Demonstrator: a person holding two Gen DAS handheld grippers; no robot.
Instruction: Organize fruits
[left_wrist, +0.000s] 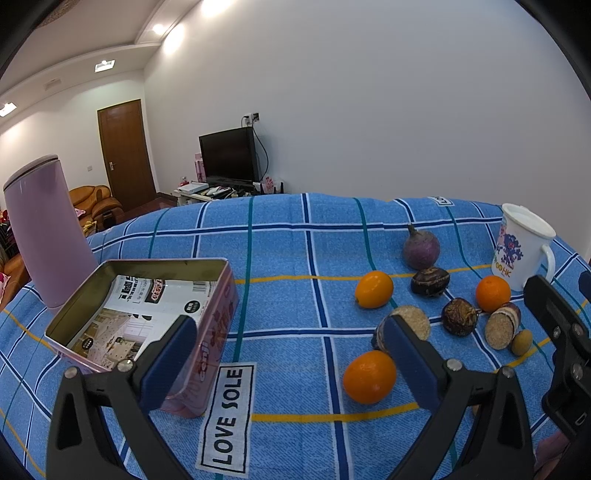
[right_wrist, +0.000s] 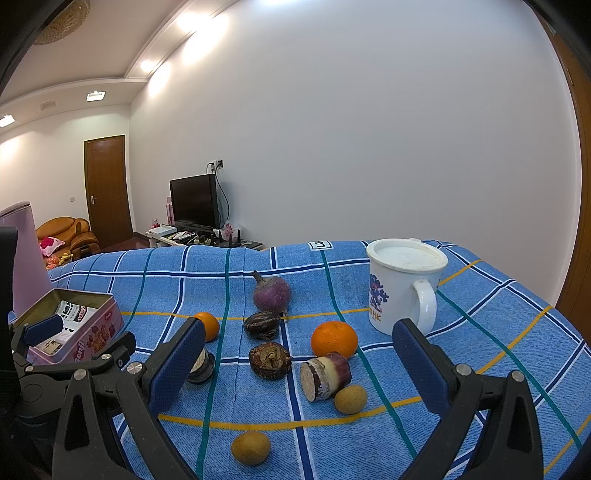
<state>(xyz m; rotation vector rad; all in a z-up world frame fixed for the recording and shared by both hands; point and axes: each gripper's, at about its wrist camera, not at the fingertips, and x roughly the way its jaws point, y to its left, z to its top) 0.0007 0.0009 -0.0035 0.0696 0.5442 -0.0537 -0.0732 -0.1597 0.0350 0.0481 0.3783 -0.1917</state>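
On the blue plaid cloth (left_wrist: 288, 295) fruits are lying scattered beside an open pink tin (left_wrist: 155, 321), which is sitting at the left with printed cards inside and no fruit in it. Left gripper (left_wrist: 291, 354) is hovering low over the cloth with jaws spread wide and nothing between them, one pad overlapping the tin's near wall, the other overlapping a cut sugarcane piece (left_wrist: 410, 321). Just beside that pad a near orange (left_wrist: 369, 376) is resting; a second orange (left_wrist: 373, 289) is lying farther back and a third orange (left_wrist: 492, 294) is sitting near the white mug (left_wrist: 521, 247). Right gripper (right_wrist: 299, 365) is also hanging open and empty, framing a dark chestnut (right_wrist: 269, 360), another sugarcane piece (right_wrist: 325, 374) and a small tan longan (right_wrist: 351, 398) touching it. A second longan (right_wrist: 251, 447) is lying apart, closest to the camera. Behind, another dark chestnut (right_wrist: 261, 325) is sitting just in front of a purple turnip (right_wrist: 271, 293). A tall pink canister (left_wrist: 48, 236) is standing behind the tin. Right gripper's body is showing at the right edge of the left wrist view.
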